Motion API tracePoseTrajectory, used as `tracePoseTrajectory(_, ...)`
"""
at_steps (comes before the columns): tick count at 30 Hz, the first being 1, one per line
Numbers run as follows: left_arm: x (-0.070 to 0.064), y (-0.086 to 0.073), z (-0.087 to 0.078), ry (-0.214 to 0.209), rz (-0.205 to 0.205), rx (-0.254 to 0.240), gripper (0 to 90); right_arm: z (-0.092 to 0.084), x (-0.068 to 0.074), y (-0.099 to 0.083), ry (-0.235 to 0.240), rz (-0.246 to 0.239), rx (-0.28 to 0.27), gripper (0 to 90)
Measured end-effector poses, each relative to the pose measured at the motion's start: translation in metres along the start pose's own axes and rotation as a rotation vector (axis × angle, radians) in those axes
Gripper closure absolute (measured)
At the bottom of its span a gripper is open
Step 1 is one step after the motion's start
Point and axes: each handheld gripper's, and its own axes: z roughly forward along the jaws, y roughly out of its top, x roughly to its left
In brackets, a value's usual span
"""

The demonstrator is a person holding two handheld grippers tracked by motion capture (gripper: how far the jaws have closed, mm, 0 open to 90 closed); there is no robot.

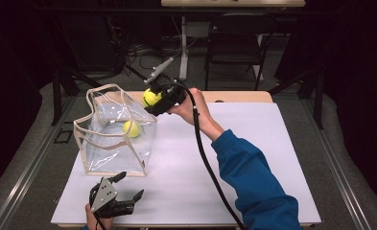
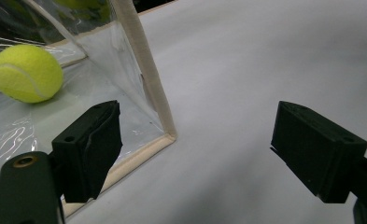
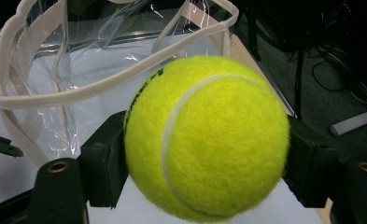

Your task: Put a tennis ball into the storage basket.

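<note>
High view, right gripper (image 1: 153, 101) pinching a fuzzy yellow tennis ball (image 1: 151, 97) beside the clear plastic bag's (image 1: 100, 158) beige-trimmed rim, second yellow tennis ball (image 1: 132, 128) inside, left gripper (image 1: 128, 188) spread wide on the white table (image 1: 253, 158) near the bag's corner.

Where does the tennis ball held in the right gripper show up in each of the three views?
High view: the held tennis ball sits upper centre, at the bag's far right corner, clamped in the right gripper.
Left gripper view: a yellow sliver at the top edge may be it; I cannot tell.
Right gripper view: it sits centre frame, between the two black jaws.
Shared landmark: the clear bag with its cream trim.
</note>
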Motion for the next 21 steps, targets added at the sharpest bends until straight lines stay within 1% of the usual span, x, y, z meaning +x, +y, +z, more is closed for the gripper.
tracePoseTrajectory(7, 0.000, 0.000, 0.000, 0.000, -0.001, -0.002, 16.1, 0.004, 0.003, 0.005, -0.002, -0.014, -0.009, 26.3)
tracePoseTrajectory(9, 0.000, 0.000, 0.000, 0.002, -0.001, 0.001, 16.1, 0.004, 0.006, 0.007, -0.008, -0.024, -0.030, 26.3)
tracePoseTrajectory(17, 0.000, 0.000, -0.001, 0.001, -0.001, -0.003, 16.1, 0.008, 0.010, 0.013, -0.005, -0.033, -0.036, 26.3)
tracePoseTrajectory(21, 0.000, 0.000, -0.001, 0.002, -0.001, -0.001, 16.1, 0.009, 0.012, 0.017, -0.008, -0.044, -0.056, 26.4)
